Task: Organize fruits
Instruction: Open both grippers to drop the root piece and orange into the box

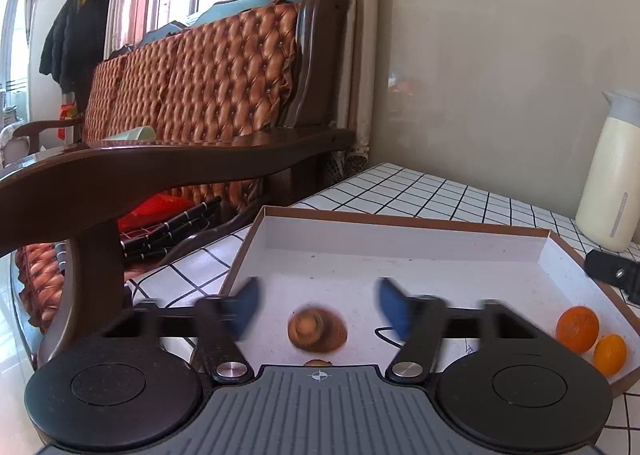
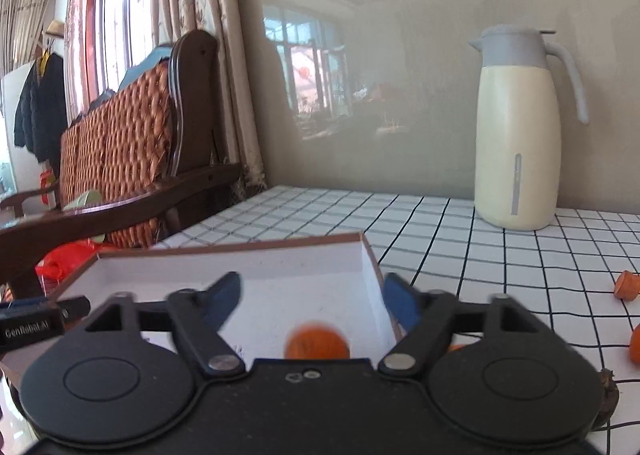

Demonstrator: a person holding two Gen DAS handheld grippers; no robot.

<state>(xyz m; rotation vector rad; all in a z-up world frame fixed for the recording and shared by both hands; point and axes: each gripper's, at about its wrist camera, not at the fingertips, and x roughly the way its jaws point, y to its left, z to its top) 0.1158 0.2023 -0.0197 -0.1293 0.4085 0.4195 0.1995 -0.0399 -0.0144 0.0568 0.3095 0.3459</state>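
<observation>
Both grippers (image 1: 316, 309) (image 2: 312, 301) gape wide over the box (image 1: 400, 251), fruit dropping; pull back gently, don't clip walls.

- The left gripper (image 1: 318, 307) hangs over a shallow white box (image 1: 400, 231) with brown edges, its blue-padded jaws spread wide.
- A blurred brown fruit (image 1: 317, 331) lies between the jaws, clear of both pads.
- Two oranges (image 1: 577, 329) touch each other in the box's right corner.
- The box rests on a checked tablecloth (image 1: 420, 191).
- A cream jug (image 1: 608, 183) stands far right.
- A wooden sofa (image 1: 200, 95) fills the left.
</observation>
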